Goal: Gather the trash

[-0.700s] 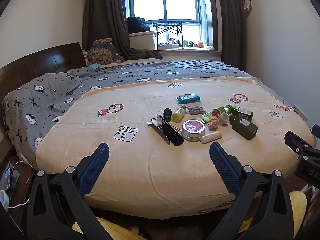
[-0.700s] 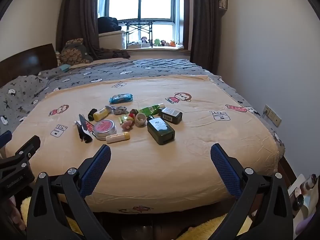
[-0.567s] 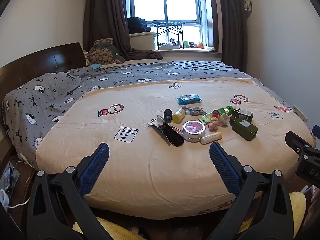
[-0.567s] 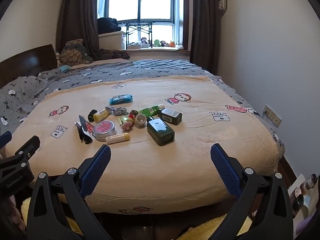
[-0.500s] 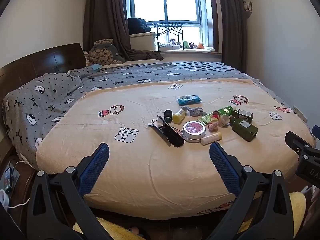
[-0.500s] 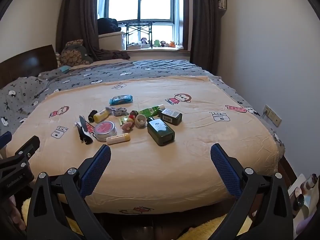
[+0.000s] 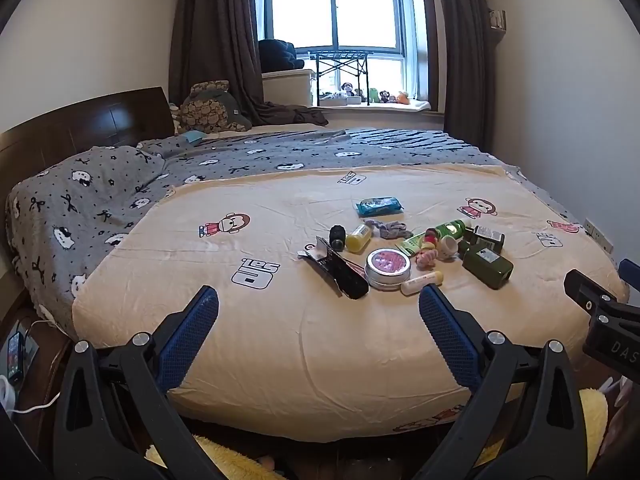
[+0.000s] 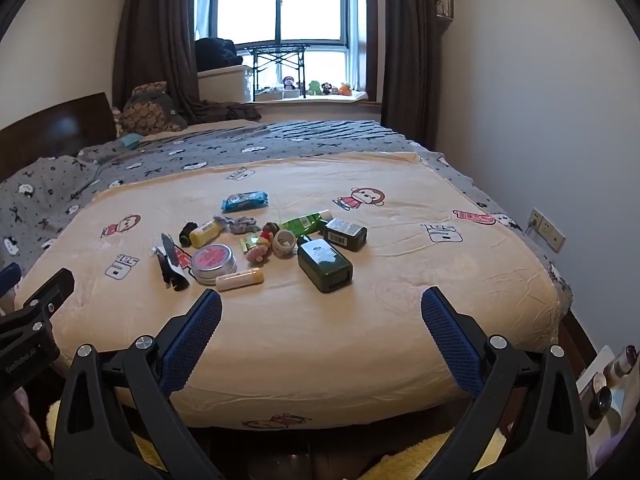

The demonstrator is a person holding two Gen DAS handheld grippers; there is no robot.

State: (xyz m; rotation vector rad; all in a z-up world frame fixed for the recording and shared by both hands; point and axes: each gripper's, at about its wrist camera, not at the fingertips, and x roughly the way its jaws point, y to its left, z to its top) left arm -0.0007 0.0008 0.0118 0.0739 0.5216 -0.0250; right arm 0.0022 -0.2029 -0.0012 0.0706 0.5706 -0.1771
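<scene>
A cluster of small items lies mid-bed on the cream blanket: a blue wipes packet, a dark green bottle, a round pink-lidded tin, a cream tube, a yellow bottle, a black torn wrapper and a light green tube. My left gripper is open and empty, short of the bed's near edge. My right gripper is open and empty, also short of the items.
A grey patterned quilt covers the bed's left and far side. A dark headboard stands at left. The wall with a socket runs along the right. Bottles stand on the floor at right. A yellow rug lies below.
Both views have crept very slightly; the items sit a touch lower and nearer. Both grippers stay open and nothing on the bed has moved.
</scene>
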